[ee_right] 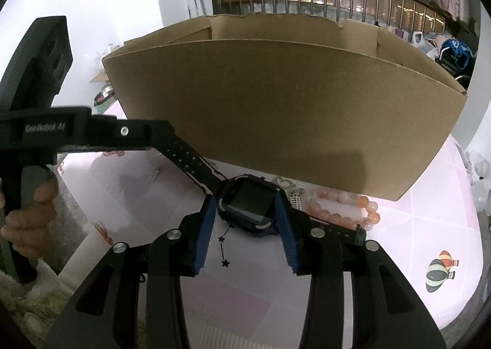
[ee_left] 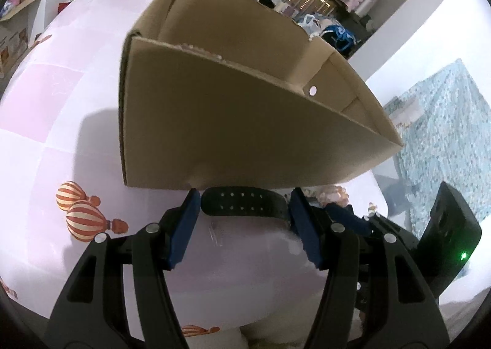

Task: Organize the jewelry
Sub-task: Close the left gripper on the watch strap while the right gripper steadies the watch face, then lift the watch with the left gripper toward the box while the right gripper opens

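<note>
- The right gripper [ee_right: 245, 220], black with blue pads, is clenched on the dark square case of a black smartwatch [ee_right: 250, 201], one pad on each side of the case.
- The watch sits low over a pink-and-white checked tablecloth [ee_right: 233, 303] printed with hot-air balloons, just in front of the near wall of a large open brown cardboard box [ee_right: 276, 109].
- The left gripper [ee_left: 244, 214] straddles the watch's perforated black strap [ee_left: 242, 201]; its blue pads sit at the strap's edges with the jaws spread, and I cannot tell whether they press it.
- In the right wrist view, that strap runs up-left from the case into the left gripper.
- A bracelet of peach-pink round beads [ee_right: 346, 211] lies on the cloth right of the watch, close to the box wall.
- A small silver charm [ee_right: 296, 200] lies between watch and bracelet.
</note>
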The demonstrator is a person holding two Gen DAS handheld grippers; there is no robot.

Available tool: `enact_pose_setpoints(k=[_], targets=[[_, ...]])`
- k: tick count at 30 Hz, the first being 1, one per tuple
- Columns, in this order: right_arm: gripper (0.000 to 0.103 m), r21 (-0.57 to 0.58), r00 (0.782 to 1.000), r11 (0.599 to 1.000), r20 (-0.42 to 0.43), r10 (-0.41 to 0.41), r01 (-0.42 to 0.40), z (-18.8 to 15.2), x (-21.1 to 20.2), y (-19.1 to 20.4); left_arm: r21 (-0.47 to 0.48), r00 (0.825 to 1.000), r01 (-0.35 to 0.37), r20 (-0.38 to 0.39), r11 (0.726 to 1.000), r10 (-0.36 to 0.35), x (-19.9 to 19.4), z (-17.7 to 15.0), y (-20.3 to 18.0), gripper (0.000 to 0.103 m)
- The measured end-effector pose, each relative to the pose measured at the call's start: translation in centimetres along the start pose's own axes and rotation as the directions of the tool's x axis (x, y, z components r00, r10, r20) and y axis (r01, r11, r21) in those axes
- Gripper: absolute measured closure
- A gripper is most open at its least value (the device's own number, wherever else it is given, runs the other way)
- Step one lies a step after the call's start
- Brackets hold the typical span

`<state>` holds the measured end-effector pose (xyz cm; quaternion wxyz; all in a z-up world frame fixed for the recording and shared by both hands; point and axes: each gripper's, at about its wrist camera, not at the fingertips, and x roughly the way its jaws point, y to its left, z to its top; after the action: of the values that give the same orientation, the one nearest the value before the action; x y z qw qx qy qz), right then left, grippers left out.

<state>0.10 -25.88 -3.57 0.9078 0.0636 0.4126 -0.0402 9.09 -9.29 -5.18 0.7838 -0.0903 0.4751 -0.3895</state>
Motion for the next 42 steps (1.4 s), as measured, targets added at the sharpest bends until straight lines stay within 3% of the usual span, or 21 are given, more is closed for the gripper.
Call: enact_pose_setpoints(k=[9,15,23,28,35,42], targets=[[0.063,-0.005,1.0,1.0,0.003,0.002,-0.002,-0.1,0.2,0.2,-0.011,1.0,-0.015,0.019,1.0,0.015,0.2,0.2,-0.5,0.069],[0.063,0.0,1.0,1.0,0.004,0.008,-0.008,0.1,0.2,0.1,0.098,0.995,-0.087,0.049,0.991,0.082,-0.1,-0.4,-2.5,0.085],[0.063,0.079,1.0,0.996,0.012,0.026,-0.027,0.0,-1.1,-1.4,0.184,0.984,-0.17,0.082,0.968,0.158,-0.1,-0.8,-3.9,0.086],[0.063,0.195,1.0,0.98,0.003,-0.029,0.027,-0.9,-2.8,-4.0,0.198,0.981,-0.189,0.081,0.962,0.176,0.3,-0.8,-3.7,0.086],[0.068,0.341,0.997,0.937,-0.05,-0.067,0.08,-1.8,-2.2,-7.2,0.198,0.98,-0.199,0.064,0.96,0.189,0.7,-1.1,-3.0,0.086],[0.076,0.368,0.996,0.926,-0.064,-0.067,0.086,-1.4,-0.6,-7.8,0.201,0.98,-0.197,0.059,0.96,0.189,0.8,-1.2,-2.9,0.086]])
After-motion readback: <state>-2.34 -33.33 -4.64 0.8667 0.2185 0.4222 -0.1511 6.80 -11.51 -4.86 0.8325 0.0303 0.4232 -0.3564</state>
